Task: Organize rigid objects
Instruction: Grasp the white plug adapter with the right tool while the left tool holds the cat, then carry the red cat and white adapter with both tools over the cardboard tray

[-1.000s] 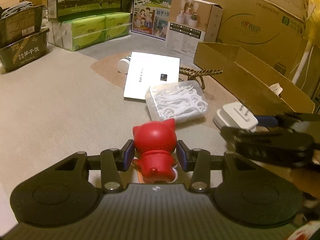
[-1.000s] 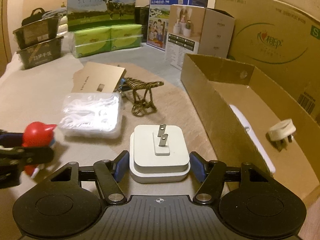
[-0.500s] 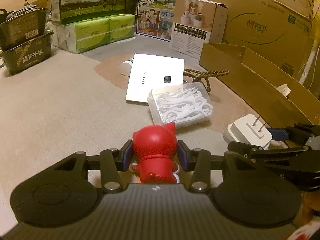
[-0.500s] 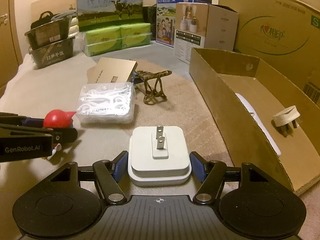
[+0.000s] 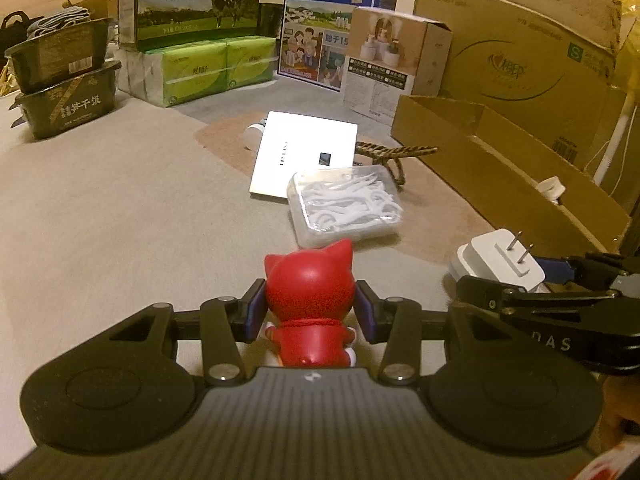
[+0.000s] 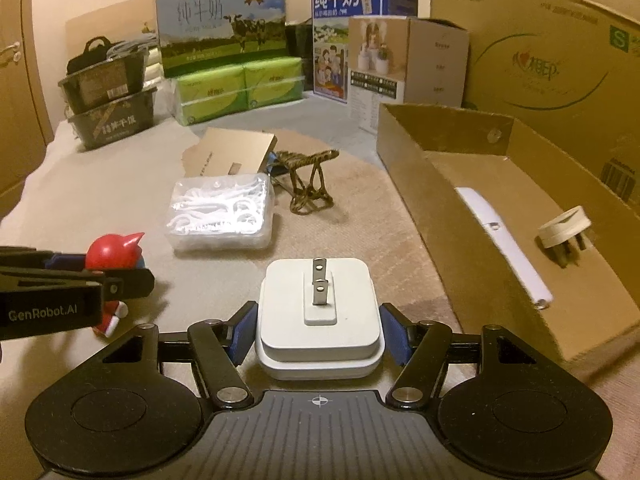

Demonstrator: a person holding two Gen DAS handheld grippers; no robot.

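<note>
My left gripper (image 5: 310, 312) pinches a glossy red cat-eared plastic figurine (image 5: 310, 300) by the head, clear of the beige cloth surface (image 5: 120, 220). My right gripper (image 6: 319, 332) clamps a white square plastic plug adapter (image 6: 319, 320), prongs up. Both tilt forward and downward, side by side. To finish well, I judge each should swing right over the near wall of the open brown cardboard box (image 6: 440, 216) and release low, avoiding the round white plug (image 6: 564, 232) inside.

At the far edge stand 2 milk cartons (image 6: 224, 28) and a humidifier box (image 6: 404, 60); green tissue packs (image 6: 240, 88) lie beneath, with 2 dark tubs (image 6: 108, 100) stacked far left.
</note>
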